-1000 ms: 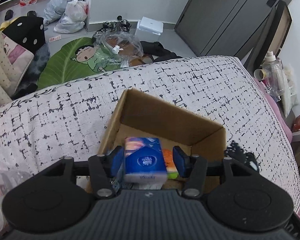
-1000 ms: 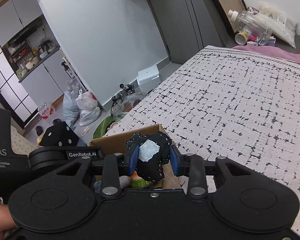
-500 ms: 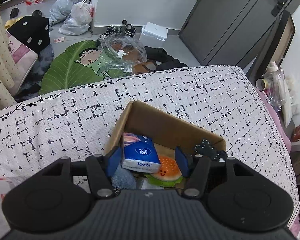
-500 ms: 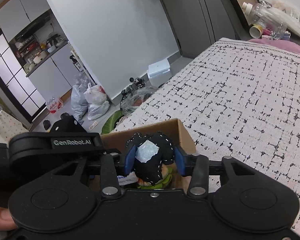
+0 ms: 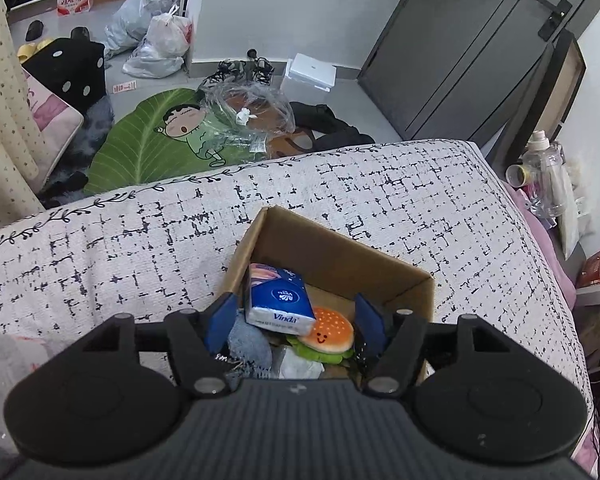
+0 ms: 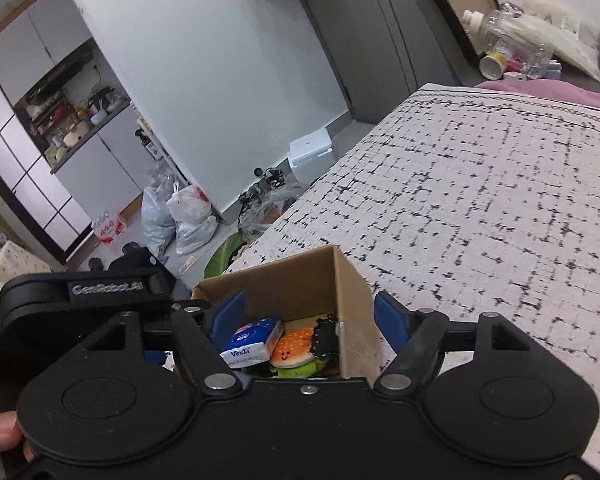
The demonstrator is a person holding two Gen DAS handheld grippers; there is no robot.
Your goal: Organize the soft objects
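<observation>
Black plush toy (image 6: 325, 338) half behind box wall (image 6: 354, 320)

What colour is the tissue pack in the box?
Blue and white, with Vinda lettering: the tissue pack shows best in the left wrist view.

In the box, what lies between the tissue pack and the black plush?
The burger plush sits between the tissue pack and the black plush, seen best in the right wrist view.

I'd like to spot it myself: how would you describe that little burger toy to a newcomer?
On the bed's black-and-white checked cover sits an open cardboard box. Inside, beside the blue Vinda tissue pack, lies the plush hamburger: the only orange thing there, with a smiling face and green lettuce frill.
</observation>
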